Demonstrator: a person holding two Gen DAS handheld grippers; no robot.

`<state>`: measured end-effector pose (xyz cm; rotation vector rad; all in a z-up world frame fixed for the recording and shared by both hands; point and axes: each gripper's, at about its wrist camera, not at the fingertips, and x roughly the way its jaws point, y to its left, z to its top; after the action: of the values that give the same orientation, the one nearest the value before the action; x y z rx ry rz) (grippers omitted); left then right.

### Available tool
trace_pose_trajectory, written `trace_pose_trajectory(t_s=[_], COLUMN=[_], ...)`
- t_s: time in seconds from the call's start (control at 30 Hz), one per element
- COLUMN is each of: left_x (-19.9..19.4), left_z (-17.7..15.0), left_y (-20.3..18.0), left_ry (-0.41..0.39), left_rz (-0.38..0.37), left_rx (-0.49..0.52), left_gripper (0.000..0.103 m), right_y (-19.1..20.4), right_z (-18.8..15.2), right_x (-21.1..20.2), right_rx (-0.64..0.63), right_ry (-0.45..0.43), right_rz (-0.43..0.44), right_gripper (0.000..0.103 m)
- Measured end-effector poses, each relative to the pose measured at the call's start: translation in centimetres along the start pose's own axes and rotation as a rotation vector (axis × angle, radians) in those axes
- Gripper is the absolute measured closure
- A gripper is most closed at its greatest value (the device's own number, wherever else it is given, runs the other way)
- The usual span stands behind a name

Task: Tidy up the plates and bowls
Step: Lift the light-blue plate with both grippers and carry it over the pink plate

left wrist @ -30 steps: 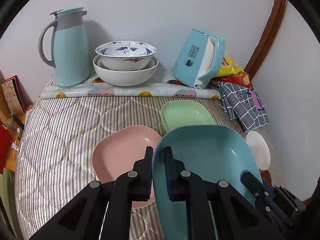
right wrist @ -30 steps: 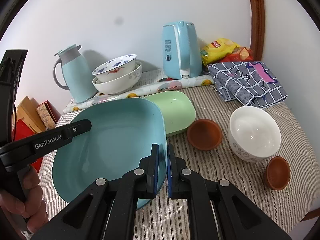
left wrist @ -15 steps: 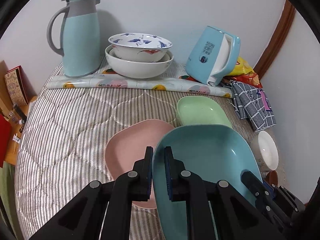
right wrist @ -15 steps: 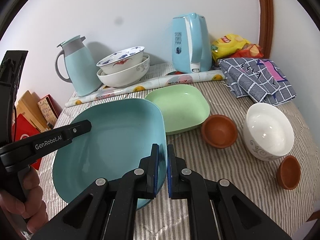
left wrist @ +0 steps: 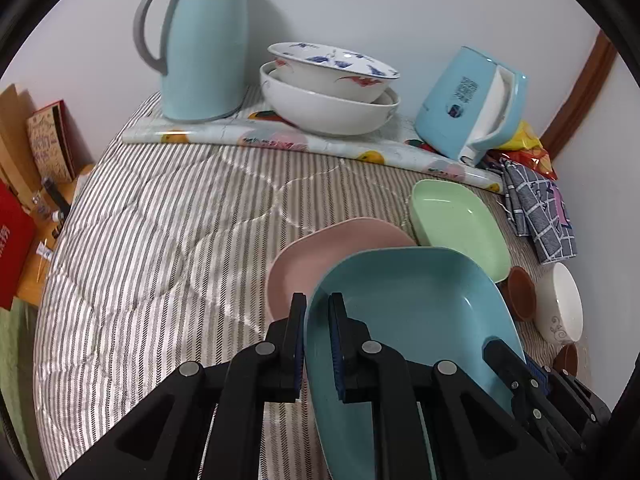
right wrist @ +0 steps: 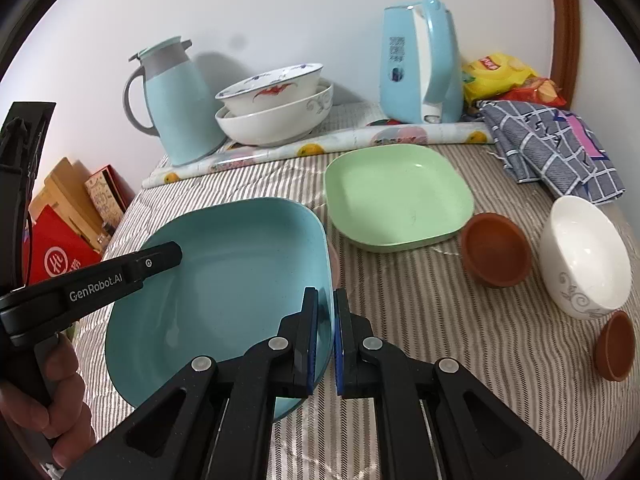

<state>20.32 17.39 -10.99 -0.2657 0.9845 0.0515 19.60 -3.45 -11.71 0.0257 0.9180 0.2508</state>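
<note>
The left tool [left wrist: 317, 344] and right tool [right wrist: 325, 340] each clench an opposite rim of the smooth, rounded-square blue plate [right wrist: 240, 276], which likely keeps the wide plate level. It hangs above the striped quilted worktop [left wrist: 160, 240], partly over the pink plate [left wrist: 320, 252], probably for stacking. Beyond lie the green plate [right wrist: 396, 196] and nested glossy white bowls [right wrist: 276, 120].

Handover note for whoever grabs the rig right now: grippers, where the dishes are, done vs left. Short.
Left gripper and right gripper: both shut on opposite rims of the blue plate, held above the pink plate.
Green plate, two brown bowls and white bowl sit loose on the striped cloth.
Done: two large bowls nested at back.
Left: everything else.
</note>
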Motion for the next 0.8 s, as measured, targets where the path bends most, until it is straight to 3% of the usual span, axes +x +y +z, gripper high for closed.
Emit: trace_pose_trajectory(t_s=[0.8], left_x=[3.6], left_z=[0.3], left_y=[1.8], left_ry=[0.007], left_rz=[0.067], left_rx=[-0.02], left_gripper=[0.092], right_y=[0.7], right_z=[1.9], right_x=[5.3], right_rx=[-0.104], right_ry=[0.041], right_rz=[0.019], right_gripper=[0.096])
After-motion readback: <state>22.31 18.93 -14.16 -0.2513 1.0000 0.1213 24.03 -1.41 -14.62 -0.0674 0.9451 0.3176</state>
